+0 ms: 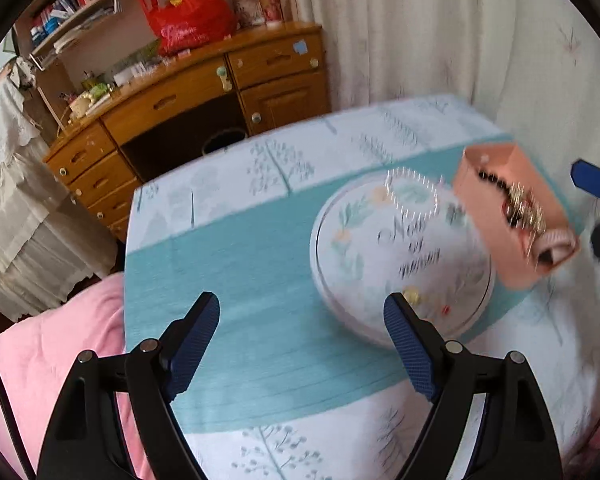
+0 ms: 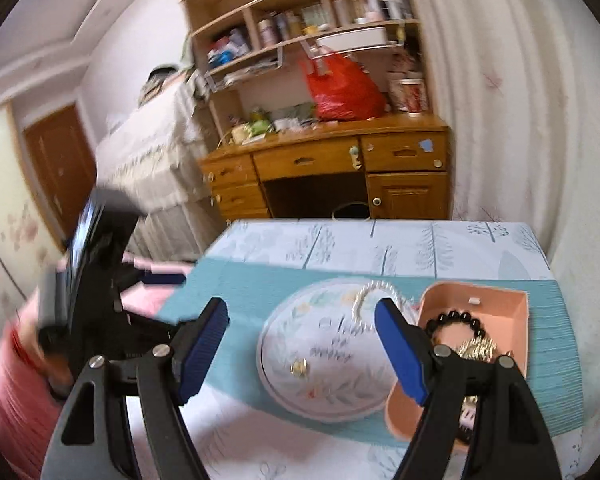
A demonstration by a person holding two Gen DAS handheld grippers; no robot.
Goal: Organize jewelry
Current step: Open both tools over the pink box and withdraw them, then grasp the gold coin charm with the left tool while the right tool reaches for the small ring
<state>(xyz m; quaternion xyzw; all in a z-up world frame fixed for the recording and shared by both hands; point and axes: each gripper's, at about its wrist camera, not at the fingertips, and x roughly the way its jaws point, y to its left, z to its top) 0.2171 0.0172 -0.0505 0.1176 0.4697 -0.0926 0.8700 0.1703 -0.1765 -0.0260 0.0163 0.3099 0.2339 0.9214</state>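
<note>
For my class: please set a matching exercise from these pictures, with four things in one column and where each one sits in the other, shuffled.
Things:
1. pearl bracelet
2. black bead bracelet
3. red bag
4. round plate

Places:
A. on the wooden desk
B. on the teal cloth, left of the pink box
C. inside the pink box
D. on the plate's far edge

Pairs: 1-D, 2-C, 3-A, 4-B

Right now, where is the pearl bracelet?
In both wrist views the pearl bracelet lies on the plate's far edge, just left of the pink box.
</note>
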